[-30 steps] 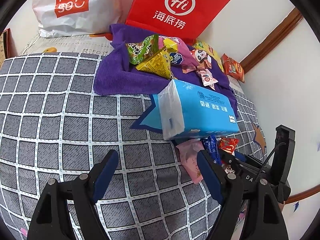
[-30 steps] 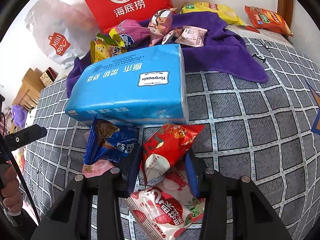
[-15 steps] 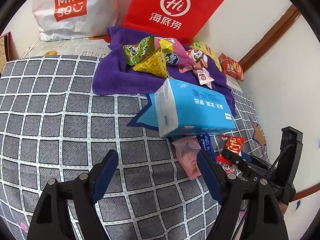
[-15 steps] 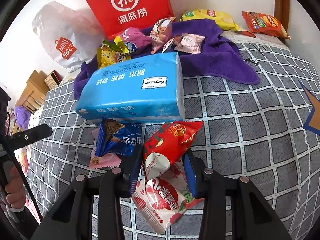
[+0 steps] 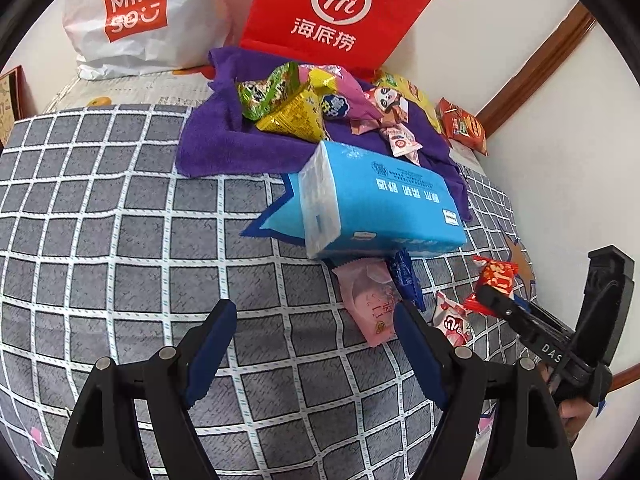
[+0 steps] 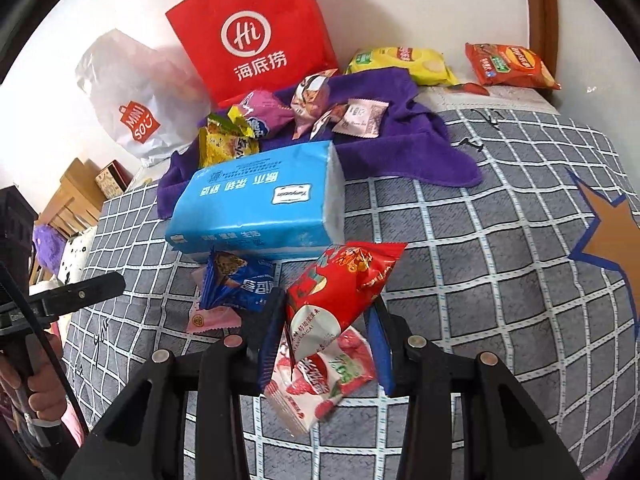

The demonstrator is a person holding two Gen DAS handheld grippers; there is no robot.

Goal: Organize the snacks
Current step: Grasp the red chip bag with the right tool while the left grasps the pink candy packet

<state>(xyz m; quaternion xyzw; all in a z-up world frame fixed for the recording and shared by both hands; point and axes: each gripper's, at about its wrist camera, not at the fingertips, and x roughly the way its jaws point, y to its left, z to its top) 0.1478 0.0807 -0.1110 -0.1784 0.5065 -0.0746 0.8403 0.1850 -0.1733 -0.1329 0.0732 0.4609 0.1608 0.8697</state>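
Right hand-held gripper (image 6: 324,344) clamps the red snack packet (image 6: 340,284); left hand-held gripper (image 5: 312,344) gapes empty.

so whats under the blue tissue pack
A blue snack packet and a pink packet stick out from under the tissue pack; their covered ends, and anything further under, are hidden.

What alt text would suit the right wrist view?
The right hand-held gripper is shut on a red snack packet above a checked bedspread. A blue tissue pack lies beyond, then a purple towel strewn with snacks and a red bag against the wall.
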